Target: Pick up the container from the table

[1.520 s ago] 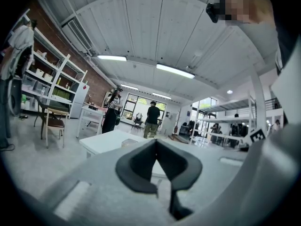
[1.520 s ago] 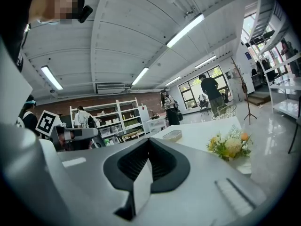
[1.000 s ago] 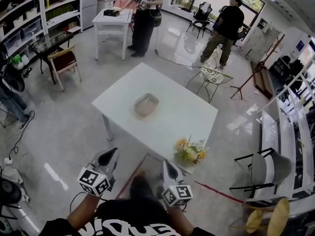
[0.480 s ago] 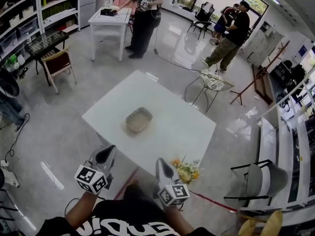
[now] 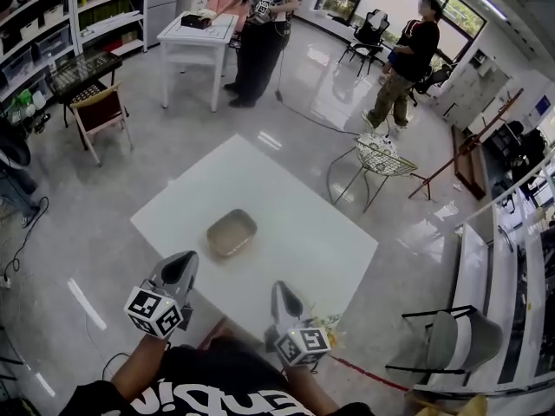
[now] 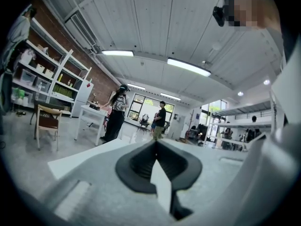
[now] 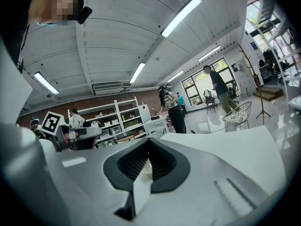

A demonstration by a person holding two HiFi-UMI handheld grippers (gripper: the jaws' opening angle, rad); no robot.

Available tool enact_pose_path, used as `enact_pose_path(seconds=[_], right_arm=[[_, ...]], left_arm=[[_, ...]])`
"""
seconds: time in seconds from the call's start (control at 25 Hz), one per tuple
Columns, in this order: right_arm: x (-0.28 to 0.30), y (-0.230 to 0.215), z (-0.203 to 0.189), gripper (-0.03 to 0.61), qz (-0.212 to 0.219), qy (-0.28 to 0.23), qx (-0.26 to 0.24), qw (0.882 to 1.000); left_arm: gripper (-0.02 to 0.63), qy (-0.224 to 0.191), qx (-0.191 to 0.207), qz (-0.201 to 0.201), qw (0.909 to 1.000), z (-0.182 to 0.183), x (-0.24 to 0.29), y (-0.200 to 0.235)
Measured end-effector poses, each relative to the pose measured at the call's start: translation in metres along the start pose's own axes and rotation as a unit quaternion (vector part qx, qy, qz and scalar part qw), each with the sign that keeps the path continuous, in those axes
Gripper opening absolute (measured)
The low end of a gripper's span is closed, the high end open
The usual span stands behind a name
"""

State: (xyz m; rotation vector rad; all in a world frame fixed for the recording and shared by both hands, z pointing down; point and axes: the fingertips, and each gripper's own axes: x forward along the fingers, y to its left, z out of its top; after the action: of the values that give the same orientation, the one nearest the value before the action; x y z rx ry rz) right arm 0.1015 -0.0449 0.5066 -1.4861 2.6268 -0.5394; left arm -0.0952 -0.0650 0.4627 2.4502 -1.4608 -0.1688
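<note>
Approach phase. The container (image 5: 231,232) rests mid-way on the worktop (image 5: 303,250), at one o'clock of the left claw (image 5: 183,264) and eleven o'clock of the right claw (image 5: 280,290). Both claws are closed and empty. Next move, probably: advance, then open the jaws.

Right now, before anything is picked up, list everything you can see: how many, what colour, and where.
table: one, white, mid-room, ahead of both grippers
container: one, beige, on the table, towards its left
flowers: one bunch, yellow-orange, at the table's near edge by the right gripper
small table: one, white, far left
wire chair: one, white, beyond the table, right
wooden chair: one, dark red seat, left
shelves: white, left wall
standing people: at least two, dark clothes, far side
left gripper: grey, jaws shut, empty, short of the container
right gripper: grey, jaws shut, empty, at the table's near edge
</note>
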Motion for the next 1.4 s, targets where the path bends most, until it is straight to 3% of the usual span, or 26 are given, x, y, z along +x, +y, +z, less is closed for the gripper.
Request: enact_pose_path(seconds=[0.76,0.8,0.84,1.0,1.16,1.4], right_arm=[[0.064,-0.007,0.011,0.0,-0.032,-0.022,-0.003,0.999],[0.066,-0.008,0.01,0.0,-0.033,-0.022,-0.004,0.999],[0.067,-0.009,0.009,0.0,-0.035,-0.023,-0.004,0.999],[0.076,-0.009,0.007,0.0,-0.041,-0.023,0.001,0.999],[0.082,-0.011,0.007,0.0,-0.049,-0.026,0.002,0.998],[0.081,-0.02,0.01,0.0,-0.062,-0.025,0.003,0.998]], left_arm=[[0.003,0.014,0.018,-0.026,0.9994,0.012,0.045,0.05],[0.018,0.014,0.015,-0.028,0.9994,0.011,0.048,0.052],[0.095,0.015,0.012,-0.032,0.9993,0.01,0.051,0.053],[0.146,0.017,0.003,-0.045,0.9989,0.014,0.062,0.061],[0.25,0.031,-0.017,-0.058,0.9977,0.008,0.078,0.072],[0.258,0.071,-0.032,-0.071,0.9945,-0.014,0.109,0.085]])
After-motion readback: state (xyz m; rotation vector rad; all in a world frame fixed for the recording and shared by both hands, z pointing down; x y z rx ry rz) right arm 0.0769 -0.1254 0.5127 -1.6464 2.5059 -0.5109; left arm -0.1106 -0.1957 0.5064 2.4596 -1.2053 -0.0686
